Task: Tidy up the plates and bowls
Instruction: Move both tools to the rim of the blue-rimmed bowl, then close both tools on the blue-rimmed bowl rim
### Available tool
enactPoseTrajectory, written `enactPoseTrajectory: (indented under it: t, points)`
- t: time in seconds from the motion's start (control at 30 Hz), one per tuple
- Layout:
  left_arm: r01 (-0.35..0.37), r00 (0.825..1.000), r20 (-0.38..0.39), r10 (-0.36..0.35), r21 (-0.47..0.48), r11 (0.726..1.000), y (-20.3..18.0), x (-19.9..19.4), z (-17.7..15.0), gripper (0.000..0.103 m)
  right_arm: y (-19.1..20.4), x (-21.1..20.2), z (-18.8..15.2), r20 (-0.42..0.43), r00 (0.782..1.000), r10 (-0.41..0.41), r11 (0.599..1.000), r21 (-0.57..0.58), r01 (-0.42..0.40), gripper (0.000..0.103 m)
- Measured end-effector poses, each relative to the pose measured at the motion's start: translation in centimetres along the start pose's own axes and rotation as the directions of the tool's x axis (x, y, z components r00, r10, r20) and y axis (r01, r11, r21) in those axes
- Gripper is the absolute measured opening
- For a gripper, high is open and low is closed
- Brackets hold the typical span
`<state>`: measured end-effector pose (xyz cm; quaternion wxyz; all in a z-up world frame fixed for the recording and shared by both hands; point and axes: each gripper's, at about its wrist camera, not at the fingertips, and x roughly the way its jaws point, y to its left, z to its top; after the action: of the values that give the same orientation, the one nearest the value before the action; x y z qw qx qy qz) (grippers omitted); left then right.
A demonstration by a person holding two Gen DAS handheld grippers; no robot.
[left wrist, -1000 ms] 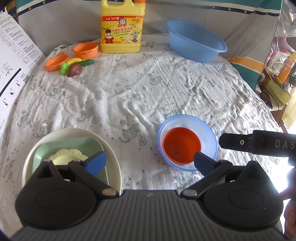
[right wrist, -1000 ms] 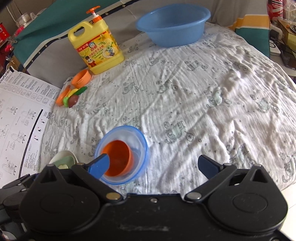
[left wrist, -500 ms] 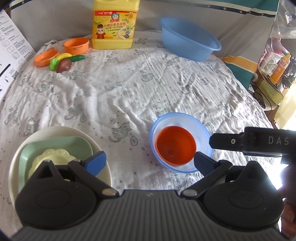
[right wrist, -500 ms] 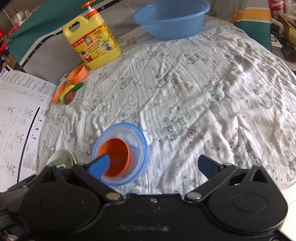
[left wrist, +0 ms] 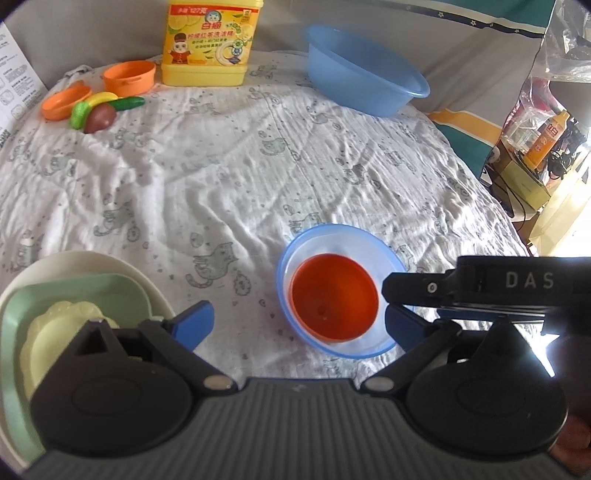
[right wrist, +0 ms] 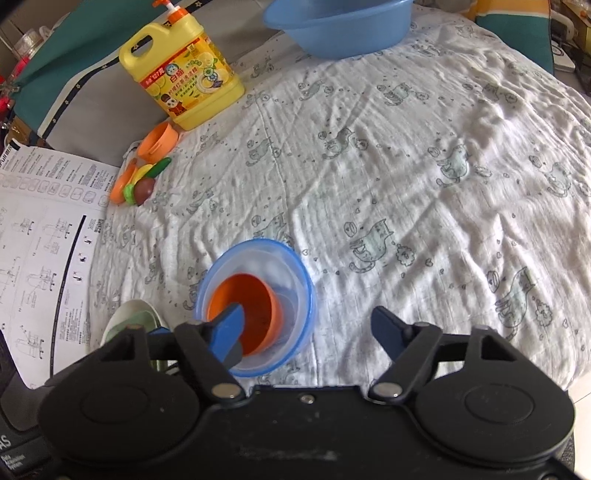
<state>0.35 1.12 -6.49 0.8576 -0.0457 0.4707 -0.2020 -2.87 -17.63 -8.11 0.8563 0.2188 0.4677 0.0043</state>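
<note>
Nested bowls: an orange bowl (right wrist: 243, 314), smooth matte plastic and round, sits inside a translucent blue-rimmed bowl (right wrist: 295, 273) on the cloth, right in front of me.
Plate stack: to the left, a cream round plate (left wrist: 122, 266) carries a pale green square dish (left wrist: 74, 299) and a scalloped yellowish dish (left wrist: 62, 332).
My right gripper (right wrist: 306, 328): jaws closing, one blue pad dipping over the orange bowl, the other outside the blue rim; the bowls' near wall is between them, not yet pinched.
My left gripper (left wrist: 299, 325): spread wide, nothing in it.
Cloth (right wrist: 406, 184): crinkled white muslin with small grey cat prints.
Around: glossy yellow detergent jug (right wrist: 184, 77), blue basin (right wrist: 336, 26), toy vegetables (left wrist: 99, 110) beside small orange dishes (left wrist: 129, 77), printed paper sheet (right wrist: 40, 236).
In the way: my right gripper's black arm crosses the left view.
</note>
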Motion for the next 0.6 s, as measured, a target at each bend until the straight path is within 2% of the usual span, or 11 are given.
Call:
enactPoseTrajectory:
  t: [0.17, 0.23, 0.5, 0.6]
  points:
    - [0.045, 0.999, -0.014, -0.045, -0.017, 0.999, 0.0, 0.9, 0.3, 0.085, -0.1, 0.5, 0.4, 0.0, 1.0, -0.012, 1.0, 0.011, 0.012, 0.068]
    - [0.056, 0.998, -0.016, -0.057, -0.021, 0.998, 0.0, 1.2, 0.4, 0.077, -0.1, 0.8, 0.6, 0.001, 1.0, -0.012, 1.0, 0.006, 0.012, 0.064]
    - [0.098, 0.994, -0.043, -0.099, -0.039, 0.994, 0.2, 2.0, 0.6, 0.057, 0.7, 1.7, 0.5, 0.004, 1.0, -0.002, 0.999, -0.048, 0.002, 0.037]
    - [0.084, 0.996, -0.043, -0.084, -0.022, 0.996, -0.1, 2.2, 0.6, 0.053, 1.2, 2.0, 0.5, 0.014, 1.0, -0.01, 0.997, -0.08, 0.011, 0.032]
